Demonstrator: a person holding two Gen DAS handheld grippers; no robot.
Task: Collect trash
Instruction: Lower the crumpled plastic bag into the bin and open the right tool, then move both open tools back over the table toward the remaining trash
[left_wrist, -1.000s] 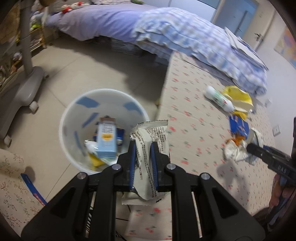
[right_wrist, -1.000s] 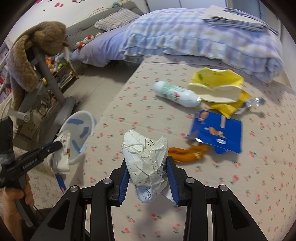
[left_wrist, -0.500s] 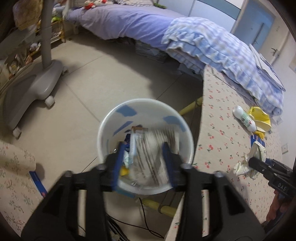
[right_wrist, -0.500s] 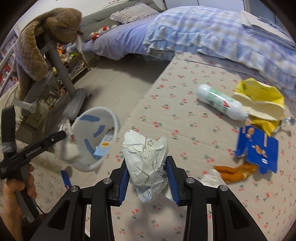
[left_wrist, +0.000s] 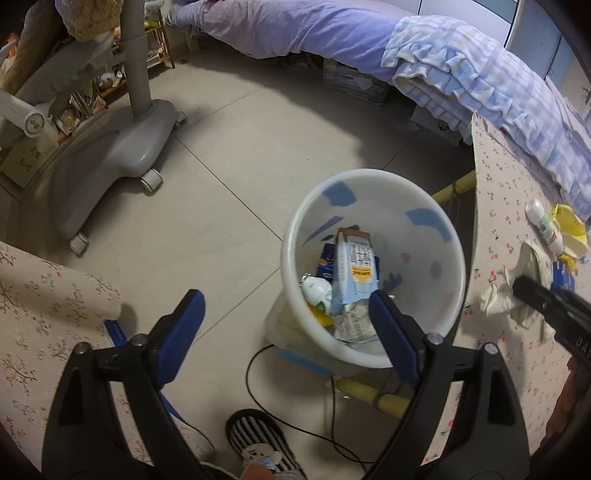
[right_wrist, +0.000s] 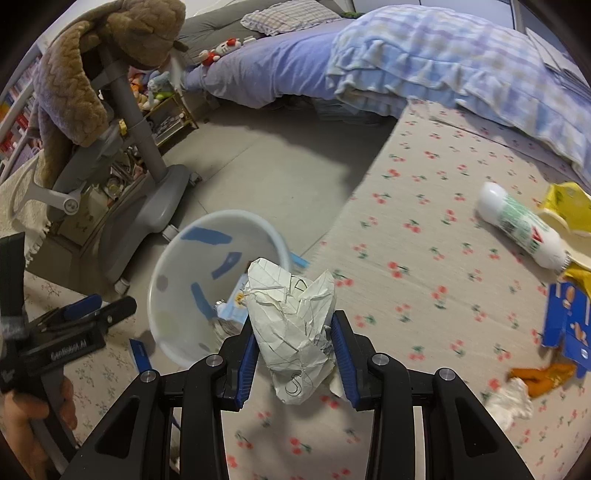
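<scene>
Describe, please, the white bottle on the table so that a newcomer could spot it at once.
On the cherry-print table, look toward the far side near the blue checked quilt. The bottle lies on its side beside a yellow packet; it alone is a white cylinder with green print.

- The left black two-finger gripper with blue pads (left_wrist: 286, 325) points steeply downward; its jaws have just been opening and now stand wide apart with nothing between them.
- The right black two-finger gripper with blue pads (right_wrist: 293, 341) tilts downward, its pads clamped on a crumpled ball of white lined paper (right_wrist: 291, 325).
- A bare hand (right_wrist: 26, 424) grips the left gripper's handle.
</scene>
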